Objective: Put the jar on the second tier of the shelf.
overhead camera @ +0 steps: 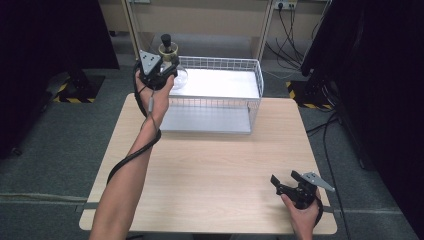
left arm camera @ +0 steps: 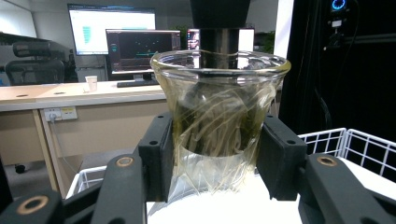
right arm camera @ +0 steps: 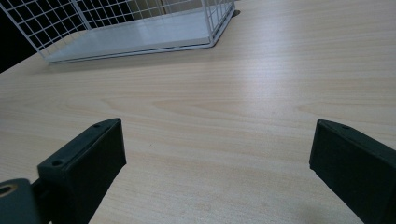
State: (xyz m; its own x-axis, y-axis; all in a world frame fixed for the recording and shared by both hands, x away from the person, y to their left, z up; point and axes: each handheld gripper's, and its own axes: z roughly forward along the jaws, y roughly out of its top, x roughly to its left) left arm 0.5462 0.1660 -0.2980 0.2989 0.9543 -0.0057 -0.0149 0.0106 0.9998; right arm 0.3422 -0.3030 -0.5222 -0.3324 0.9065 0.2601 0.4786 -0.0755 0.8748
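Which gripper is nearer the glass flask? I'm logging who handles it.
Left. The left gripper is shut on the glass flask, holding it at the wire shelf's top. The right gripper rests open at the table's near right corner, far off.

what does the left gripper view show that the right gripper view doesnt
Left gripper view alone: a glass jar clamped between the left tongs, a dark stopper in its mouth, and beyond it a desk with monitors and a paper cup.

Right gripper view alone: the bare wooden table and the right tongs spread wide with nothing between them.

Both: the white wire basket.
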